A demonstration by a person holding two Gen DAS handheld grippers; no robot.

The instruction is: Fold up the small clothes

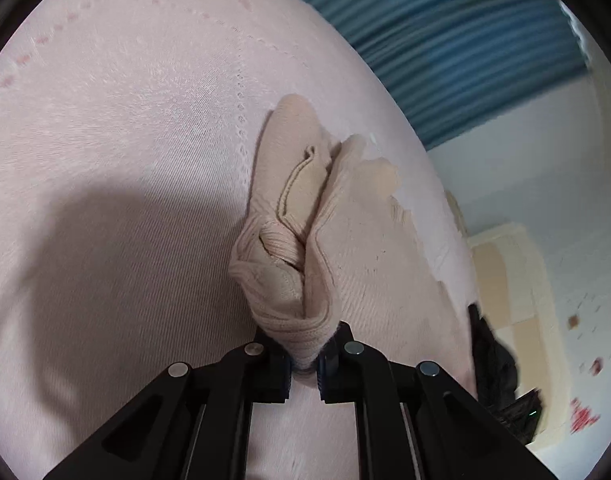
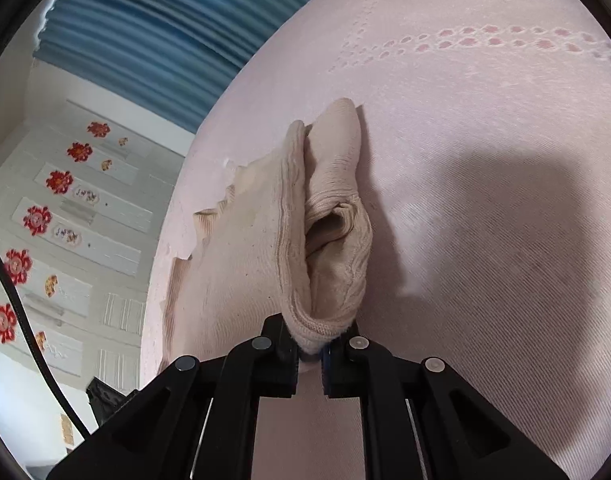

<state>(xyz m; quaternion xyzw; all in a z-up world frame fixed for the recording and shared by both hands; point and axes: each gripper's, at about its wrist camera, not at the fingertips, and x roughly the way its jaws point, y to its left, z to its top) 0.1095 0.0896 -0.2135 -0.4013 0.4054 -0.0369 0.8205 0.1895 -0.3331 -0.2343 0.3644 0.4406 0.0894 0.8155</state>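
this looks like a bedroom in a home. a wide, soft surface covered in pale pink woven fabric with a dotted pink pattern fills most of both views, like a made bed. behind it hangs a pleated blue curtain against a white wall. the light tiled floor with red flower motifs shows beside the bed.

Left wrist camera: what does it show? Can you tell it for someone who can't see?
The left gripper is shut on the near edge of a beige knitted garment, bunched in folds on a pale pink bed cover. Beyond the bed's edge hang blue pleated curtains.
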